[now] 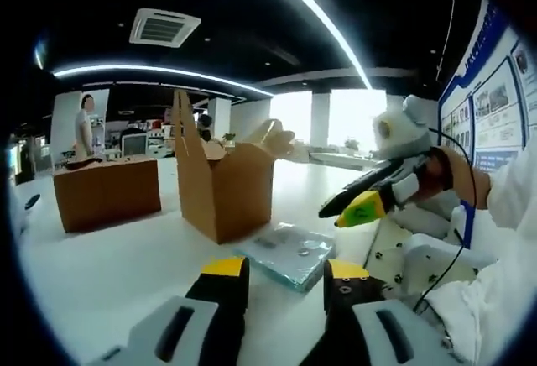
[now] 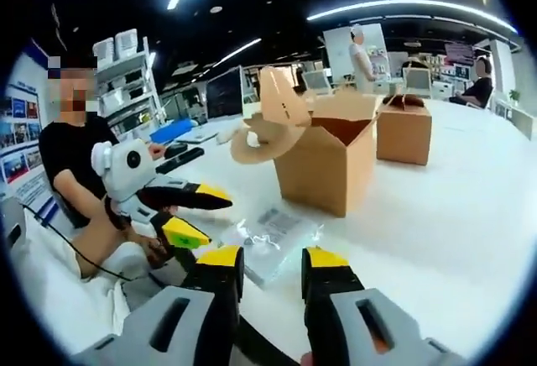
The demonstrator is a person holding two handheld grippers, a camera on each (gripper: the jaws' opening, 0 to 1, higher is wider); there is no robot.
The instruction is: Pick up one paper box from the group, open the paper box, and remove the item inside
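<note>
— White worktop [image 1: 109, 274] under ceiling light strips, office shelves behind. What is in front of you?

— An opened paper box [image 1: 225, 191] stands upright in the middle, flaps up. A second paper box [image 1: 107, 194], shut, sits well apart behind it. The item [image 1: 289, 253], a flat packet in clear wrap, lies on the worktop just beside the opened box, so I judge it is already out.

— And your claws?

— My left claw [image 1: 285, 280] is spread, holding nothing, its tips low over the worktop near the packet. My right claw [image 2: 273, 269] is likewise spread and empty, facing the packet [image 2: 273, 236] and the box [image 2: 323, 164] from the other side. In that right gripper view my left claw [image 2: 189, 215] comes in from the left, jaws parted.

— Why hold them like that?

— I think both hang back clear of the packet because the box is emptied; nothing needs pinching now.
</note>
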